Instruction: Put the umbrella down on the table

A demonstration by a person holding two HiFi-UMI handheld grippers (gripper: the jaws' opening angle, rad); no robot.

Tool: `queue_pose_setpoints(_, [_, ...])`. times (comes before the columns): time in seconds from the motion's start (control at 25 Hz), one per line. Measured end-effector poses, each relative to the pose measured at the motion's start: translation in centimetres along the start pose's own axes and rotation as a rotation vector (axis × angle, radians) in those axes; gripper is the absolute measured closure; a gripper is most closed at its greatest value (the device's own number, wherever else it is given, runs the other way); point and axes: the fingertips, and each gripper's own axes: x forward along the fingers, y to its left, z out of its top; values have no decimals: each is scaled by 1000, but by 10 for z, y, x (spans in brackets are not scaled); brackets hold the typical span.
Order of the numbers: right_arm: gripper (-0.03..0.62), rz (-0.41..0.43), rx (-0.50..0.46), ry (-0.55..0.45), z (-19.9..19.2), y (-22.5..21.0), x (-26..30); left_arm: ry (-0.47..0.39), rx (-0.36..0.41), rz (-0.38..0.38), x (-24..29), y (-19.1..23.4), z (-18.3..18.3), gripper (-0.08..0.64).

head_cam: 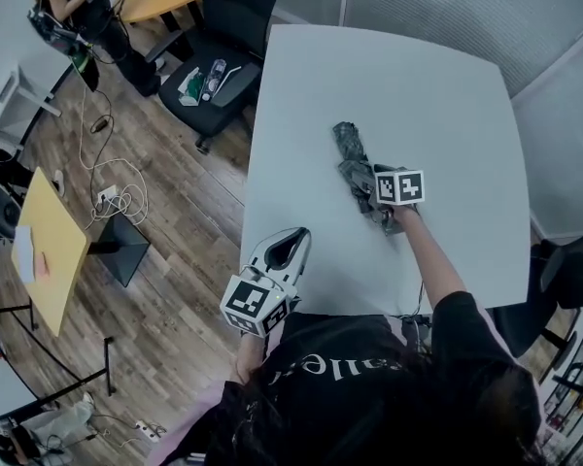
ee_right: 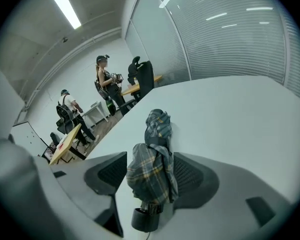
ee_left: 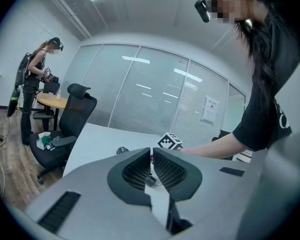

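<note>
Since the folded plaid umbrella [ee_right: 152, 164] lies lengthwise along the white table [head_cam: 418, 95], with its black handle cap nearest the camera and its far tip pointing away across the top, it looks as good as set down; it sits right of centre, well clear of every edge. The right gripper [head_cam: 374, 194] straddles the handle end, its 2 jaws spread wide: a strip of bare table shows between the left-hand jaw and the cloth, while the other jaw sits right against the fabric, so I judge the hold to be slack, not clamped. That placement makes sense, because gripping near the handle lets the long body rest flat before the jaws come away. The right arm [head_cam: 432, 260] reaches forward over the near edge, bare forearm almost straight, with the gripper low at the tabletop and its marker cube uppermost. The left gripper [head_cam: 290, 246] hangs back at the table's near left edge, close to the body, aimed across the top toward the umbrella; its 2 jaws meet at the tips with nothing between them, probably kept aside because 1 gripper is enough for this job.
</note>
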Motion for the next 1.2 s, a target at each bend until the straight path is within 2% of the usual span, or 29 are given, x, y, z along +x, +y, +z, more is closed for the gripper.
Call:
queue_pose_setpoints(0.24, [314, 89, 105, -161, 0, 22, -48, 12, 21, -51, 3, -5, -4, 528])
queue_pose_setpoints(0.64, [370, 150, 139, -319, -22, 82, -129, 37, 39, -142, 8, -19, -11, 529])
queue_pose_setpoints(0.96, [419, 183, 145, -360, -50, 114, -161, 43, 52, -180, 15, -41, -14, 528])
queue_pose_setpoints(1.2, [466, 200, 163, -394, -61, 112, -186, 41, 70, -188, 21, -65, -15, 528])
